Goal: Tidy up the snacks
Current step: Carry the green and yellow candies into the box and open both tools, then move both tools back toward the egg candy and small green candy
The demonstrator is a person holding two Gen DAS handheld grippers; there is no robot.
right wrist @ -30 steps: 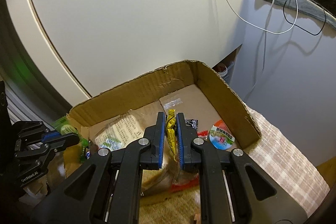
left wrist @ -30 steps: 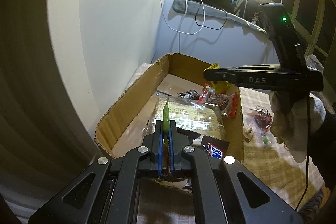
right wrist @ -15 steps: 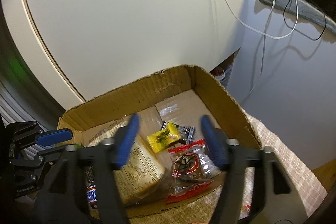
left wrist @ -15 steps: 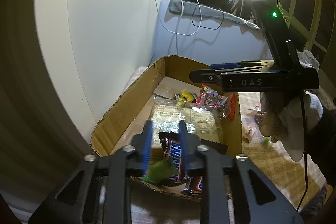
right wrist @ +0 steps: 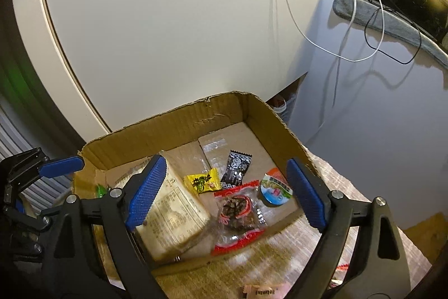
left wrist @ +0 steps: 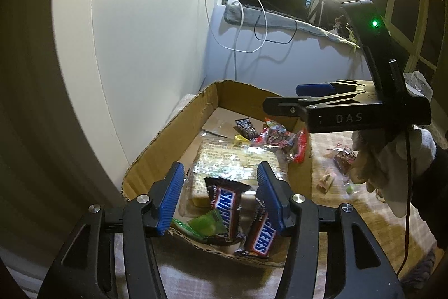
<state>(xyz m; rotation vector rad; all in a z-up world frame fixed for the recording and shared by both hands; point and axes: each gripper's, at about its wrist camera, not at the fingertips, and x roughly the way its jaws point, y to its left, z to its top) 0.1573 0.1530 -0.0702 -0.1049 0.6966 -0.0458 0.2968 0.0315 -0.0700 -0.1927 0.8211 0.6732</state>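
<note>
A cardboard box (left wrist: pixel 173 131) (right wrist: pixel 168 128) holds the snacks. My left gripper (left wrist: pixel 219 195) hovers over its near end, jaws opening, nothing pressed between the pads. Below it lie two Snickers bars (left wrist: pixel 226 203) and a green candy (left wrist: pixel 207 223). My right gripper (right wrist: pixel 225 191), also seen from the side in the left wrist view (left wrist: pixel 282 100), is opening wide above the box, gripping nothing. Under it lie a yellow candy (right wrist: pixel 201 181), a black packet (right wrist: pixel 236 167), a red-edged packet (right wrist: pixel 238 212), a jelly cup (right wrist: pixel 275 191) and a large cracker pack (right wrist: pixel 173 212).
Loose snacks (left wrist: pixel 341 159) lie on the woven mat (left wrist: pixel 364 215) right of the box. A wrapped candy (right wrist: pixel 260 292) sits near the mat's front. A white wall (left wrist: pixel 140 46) stands right behind the box. A gloved hand (left wrist: pixel 392 159) holds the right gripper.
Both grippers went from shut to open. The green candy dropped from the left gripper into the box's near corner. The yellow candy dropped from the right gripper onto the box floor.
</note>
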